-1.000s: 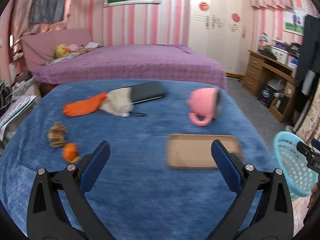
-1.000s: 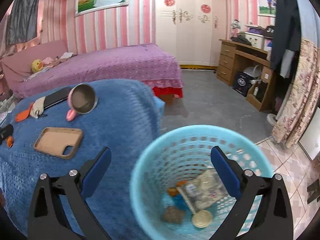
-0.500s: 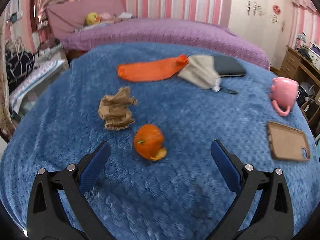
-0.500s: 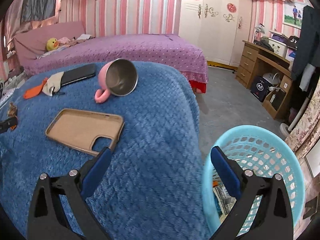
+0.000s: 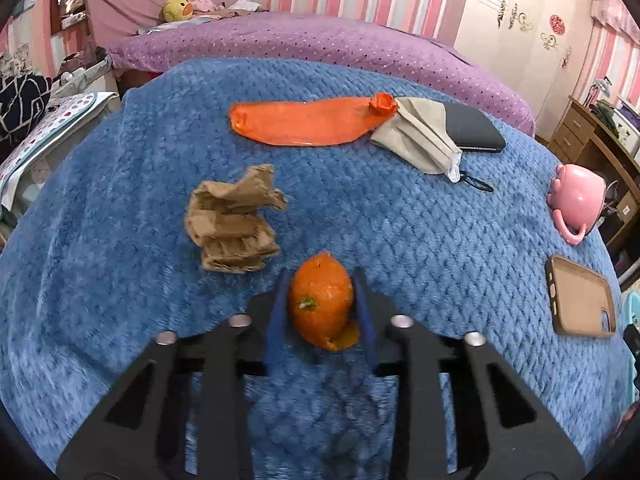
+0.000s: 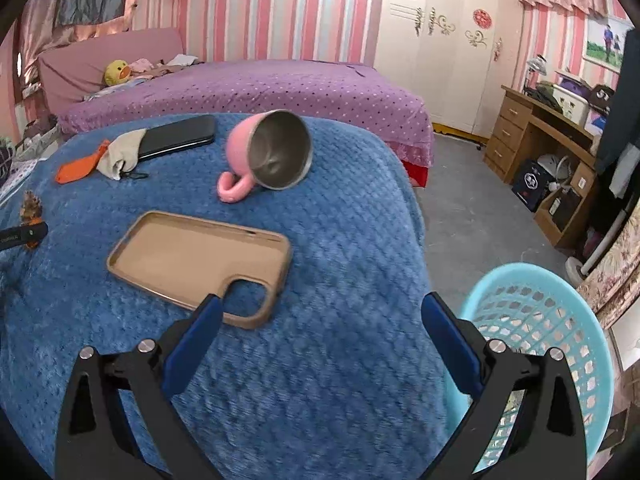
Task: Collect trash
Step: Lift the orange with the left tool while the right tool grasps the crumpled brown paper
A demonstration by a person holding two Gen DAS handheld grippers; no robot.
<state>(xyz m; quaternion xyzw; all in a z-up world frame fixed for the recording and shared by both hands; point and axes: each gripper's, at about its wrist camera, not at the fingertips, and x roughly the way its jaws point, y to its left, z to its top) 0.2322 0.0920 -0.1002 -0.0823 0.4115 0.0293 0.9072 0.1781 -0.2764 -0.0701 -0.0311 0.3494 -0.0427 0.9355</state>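
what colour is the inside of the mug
Bare silver metal; the mug is pink outside. Best seen in the right wrist view.

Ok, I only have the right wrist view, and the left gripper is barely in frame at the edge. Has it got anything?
Observer: Yes. The left gripper has just been closing, and its pads now press both sides of the orange peel.
Operator: Is the peel lifted?
Observer: It doesn't look so. It seems to rest on the blue blanket.
Operator: And the brown scrap near it?
Observer: That is crumpled cardboard, lying clear of the gripper.
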